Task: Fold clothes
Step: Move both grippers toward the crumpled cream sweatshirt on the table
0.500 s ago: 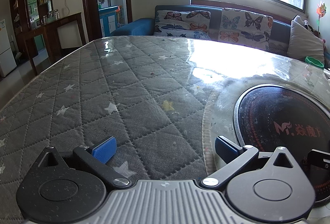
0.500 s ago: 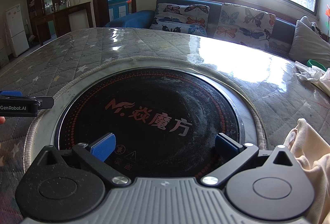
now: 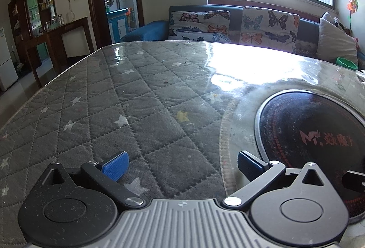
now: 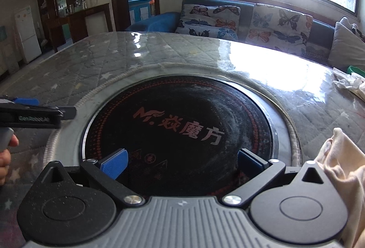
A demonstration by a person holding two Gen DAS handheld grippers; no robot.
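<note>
A cream-coloured garment (image 4: 342, 170) lies bunched at the right edge of the right wrist view, just right of my right gripper (image 4: 182, 162). That gripper is open and empty, low over the black round cooktop (image 4: 182, 129) set in the table. My left gripper (image 3: 182, 164) is open and empty over the grey quilted star-pattern table cover (image 3: 114, 99), left of the cooktop (image 3: 314, 133). The left gripper also shows from the side at the left of the right wrist view (image 4: 34, 114). No garment shows in the left wrist view.
A clear glossy sheet covers the table. Crumpled white cloth or paper (image 4: 349, 83) lies at the table's far right. A blue sofa with butterfly cushions (image 3: 228, 24) stands behind the table under the window. A dark wooden sideboard (image 3: 57, 38) stands at far left.
Both views have shifted only slightly; the right gripper has edged a little forward and up over the cooktop. Both grippers remain open.
</note>
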